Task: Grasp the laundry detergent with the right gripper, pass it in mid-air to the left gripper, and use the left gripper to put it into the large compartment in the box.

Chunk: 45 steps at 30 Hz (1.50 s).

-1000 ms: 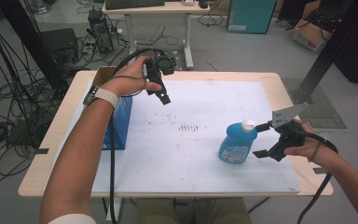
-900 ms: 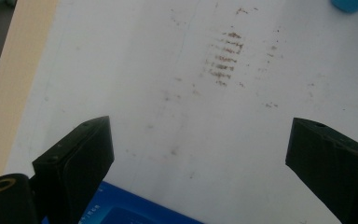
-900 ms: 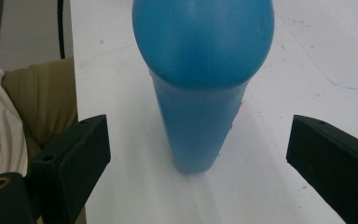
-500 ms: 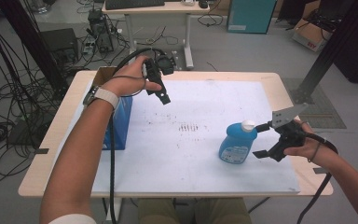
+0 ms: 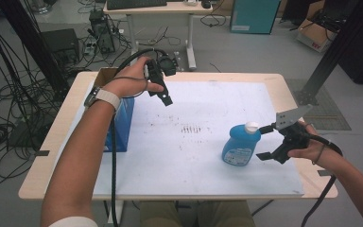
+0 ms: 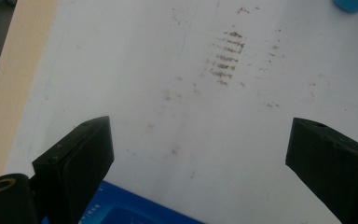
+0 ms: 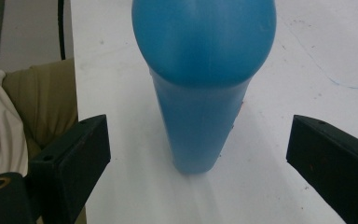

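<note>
1. My left gripper (image 5: 163,92) hangs as before over the table's (image 5: 170,142) far left, jaws apart, empty.
2. Nothing has moved: my right gripper (image 5: 267,142), jaws apart, still faces the upright blue bottle (image 5: 238,144) without gripping; closing remains.

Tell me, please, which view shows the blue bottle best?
The high view: the bottle stands upright on the white sheet, with white cap and label visible, beside the open right gripper. The right gripper view shows its blue body close up between the jaws, top cut off. The left gripper view catches a blue sliver at the top edge.
</note>
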Available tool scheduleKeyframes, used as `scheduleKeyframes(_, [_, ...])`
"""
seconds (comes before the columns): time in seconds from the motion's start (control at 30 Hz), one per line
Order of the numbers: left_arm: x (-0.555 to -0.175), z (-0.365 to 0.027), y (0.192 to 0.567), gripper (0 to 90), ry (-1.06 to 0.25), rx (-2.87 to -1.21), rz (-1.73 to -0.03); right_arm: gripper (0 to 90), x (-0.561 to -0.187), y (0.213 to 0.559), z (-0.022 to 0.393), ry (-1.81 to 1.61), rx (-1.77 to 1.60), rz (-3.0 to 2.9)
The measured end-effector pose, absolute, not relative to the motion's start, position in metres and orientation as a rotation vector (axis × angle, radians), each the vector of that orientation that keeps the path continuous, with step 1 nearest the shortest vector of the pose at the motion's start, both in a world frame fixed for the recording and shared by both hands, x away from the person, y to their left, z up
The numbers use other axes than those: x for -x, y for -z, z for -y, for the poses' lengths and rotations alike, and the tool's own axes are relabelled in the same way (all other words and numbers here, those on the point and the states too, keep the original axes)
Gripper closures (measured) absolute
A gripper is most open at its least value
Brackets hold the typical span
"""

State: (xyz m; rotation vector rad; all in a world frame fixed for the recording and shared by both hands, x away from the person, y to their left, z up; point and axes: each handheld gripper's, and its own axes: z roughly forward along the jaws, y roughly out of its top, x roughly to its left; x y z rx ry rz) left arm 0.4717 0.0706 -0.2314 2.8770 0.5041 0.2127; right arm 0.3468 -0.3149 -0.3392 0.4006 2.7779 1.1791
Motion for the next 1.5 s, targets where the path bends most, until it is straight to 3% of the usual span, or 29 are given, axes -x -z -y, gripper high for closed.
scheduleKeyframes(1.5, [-0.473, -0.070, 0.237, 8.0, -0.208, -2.884, -0.505, 6.2, -0.348, 0.369, 0.308, -1.372, -0.437, -2.637])
